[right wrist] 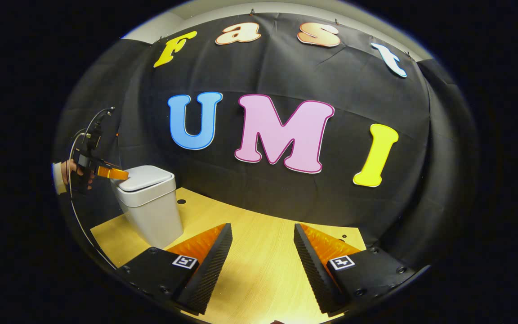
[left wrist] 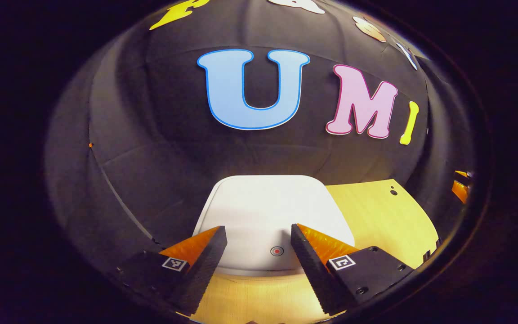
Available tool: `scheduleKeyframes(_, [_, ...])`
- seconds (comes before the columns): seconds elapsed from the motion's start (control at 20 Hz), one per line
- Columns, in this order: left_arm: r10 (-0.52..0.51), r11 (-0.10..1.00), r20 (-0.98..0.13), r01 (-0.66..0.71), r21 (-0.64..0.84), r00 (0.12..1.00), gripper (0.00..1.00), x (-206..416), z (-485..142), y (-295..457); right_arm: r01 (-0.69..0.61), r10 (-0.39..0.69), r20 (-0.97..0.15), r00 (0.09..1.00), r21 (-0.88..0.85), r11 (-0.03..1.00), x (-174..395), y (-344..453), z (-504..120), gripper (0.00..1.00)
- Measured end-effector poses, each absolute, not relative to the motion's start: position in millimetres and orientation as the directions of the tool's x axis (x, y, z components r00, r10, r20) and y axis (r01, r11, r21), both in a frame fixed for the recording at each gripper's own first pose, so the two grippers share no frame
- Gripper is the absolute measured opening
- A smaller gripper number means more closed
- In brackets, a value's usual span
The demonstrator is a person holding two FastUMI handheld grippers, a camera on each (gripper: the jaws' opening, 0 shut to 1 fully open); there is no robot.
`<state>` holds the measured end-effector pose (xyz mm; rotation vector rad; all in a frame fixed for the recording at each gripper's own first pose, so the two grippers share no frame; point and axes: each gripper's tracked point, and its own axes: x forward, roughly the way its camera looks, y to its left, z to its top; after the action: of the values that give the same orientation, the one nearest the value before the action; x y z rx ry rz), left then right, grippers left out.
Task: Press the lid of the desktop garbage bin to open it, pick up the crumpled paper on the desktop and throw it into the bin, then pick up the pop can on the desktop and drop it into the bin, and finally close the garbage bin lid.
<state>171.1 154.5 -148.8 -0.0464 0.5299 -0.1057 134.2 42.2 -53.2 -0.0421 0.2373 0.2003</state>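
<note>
In the left gripper view, nearest to us, our left gripper (left wrist: 259, 238) has its two fingers spread apart, holding nothing, their tips hanging over the front edge of the lid (left wrist: 268, 211) of the garbage bin (left wrist: 259, 270). Between the fingertips, close to the right one, we see a small round button (left wrist: 277, 251) with a red centre, set into the lid near its front rim. We judge this to be the place to press: the lid looks like smooth, stiff plastic, so a fingertip could slide on it, and a push straight down on the button should serve better than any pinch. The lid lies flat and closed. Beyond the bin, the pale wooden desktop (left wrist: 376, 211) runs back to the black cloth wall.

In the right gripper view, our right gripper (right wrist: 262, 238) is also spread wide and empty, hovering over the bare wood of the desktop. Farther off to the left stands the bin, a small light-coloured box with rounded corners; we judge it light enough to shift or tip if pressed off-centre. The other gripper reaches over its lid from the left, held by a hand (right wrist: 72, 173) with a pale sleeve cuff (right wrist: 56, 177), a cable looping down from it
</note>
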Motion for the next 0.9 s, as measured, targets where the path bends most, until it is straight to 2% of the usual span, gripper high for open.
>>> scheduleKeyframes(0.5, [-0.132,0.989,-0.545,0.151,-0.011,0.828,0.98,169,-159,149,-0.112,0.113,-0.255,0.96,0.021,0.994,92,23,-60,0.9])
scheduleKeyframes(0.65, [-0.128,0.99,-0.515,0.136,-0.023,0.847,0.97,169,-153,150,-0.102,0.104,-0.24,0.965,0.019,0.995,80,17,-56,0.9])
scheduleKeyframes(0.9, [-0.06,0.998,-0.438,0.069,0.004,0.897,0.94,176,-123,152,-0.102,0.105,-0.234,0.967,0.021,0.995,68,5,-51,0.9])
